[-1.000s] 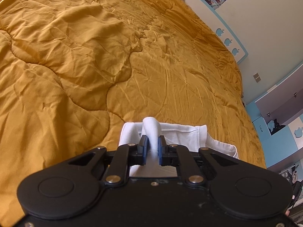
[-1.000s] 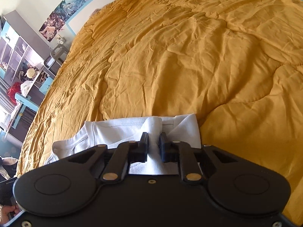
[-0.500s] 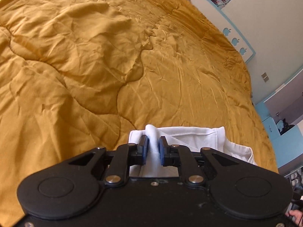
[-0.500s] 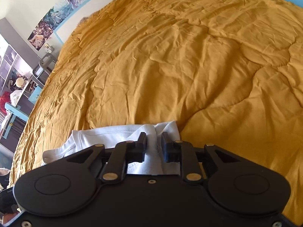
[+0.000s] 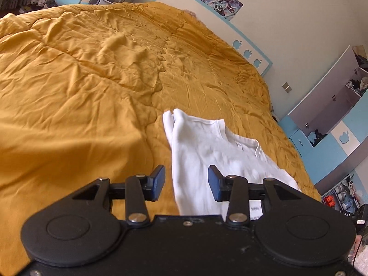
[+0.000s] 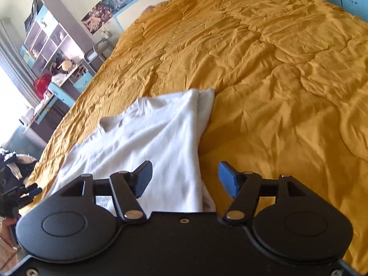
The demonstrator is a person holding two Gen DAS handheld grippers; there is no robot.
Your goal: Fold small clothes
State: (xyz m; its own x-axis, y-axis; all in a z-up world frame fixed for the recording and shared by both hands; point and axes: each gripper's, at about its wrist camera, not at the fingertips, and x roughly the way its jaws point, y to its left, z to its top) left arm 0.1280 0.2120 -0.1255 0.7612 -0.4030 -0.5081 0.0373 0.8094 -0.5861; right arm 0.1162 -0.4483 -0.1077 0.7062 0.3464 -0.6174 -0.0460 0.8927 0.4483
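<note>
Seen first from the left wrist: the left hand-held gripper is released, its blue-padded fingers spread wide with nothing between them. A white T-shirt lies on the mustard-yellow quilt of the bed, just beyond the fingers and slightly right of centre. Its far corner is bunched into a small peak, and the neckline sits at its right side. A blue-edged headboard with apple cut-outs runs along the far right, below posters on the wall.

From the right wrist: the right hand-held gripper is likewise released, fingers apart and gripping nothing. The same white T-shirt spreads from near centre toward the left, over the quilt, with a folded edge running along its right side. Shelving stands at the far left.
</note>
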